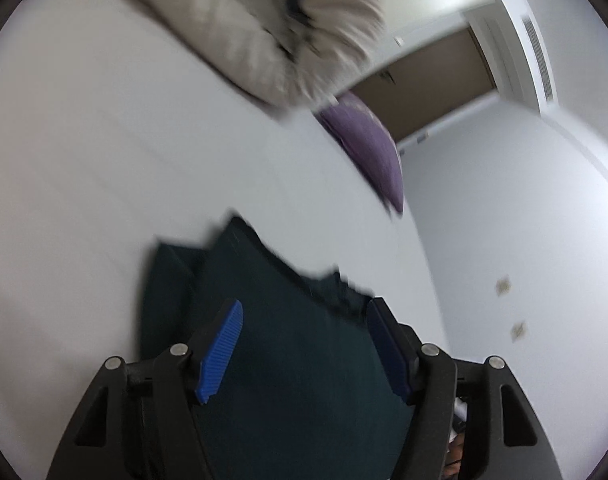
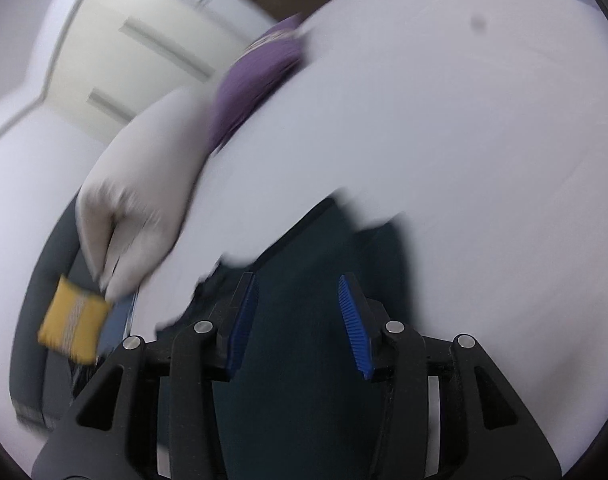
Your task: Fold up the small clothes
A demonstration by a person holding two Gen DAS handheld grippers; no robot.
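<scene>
Hovering low, my left gripper (image 1: 304, 344) and right gripper (image 2: 299, 324) both stand apart, clamping nothing. Filling the lower centre of each blurred frame, the dark teal garment (image 1: 287, 352) lies on the white bed (image 1: 83, 168); it looks soft, light, best pinched at an edge.

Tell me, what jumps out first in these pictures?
The dark teal folded cloth lies on the white bed sheet, right under both open claws, left claw and right claw. Farther back sit a purple cushion and a fluffy grey fur-trimmed thing.
</scene>
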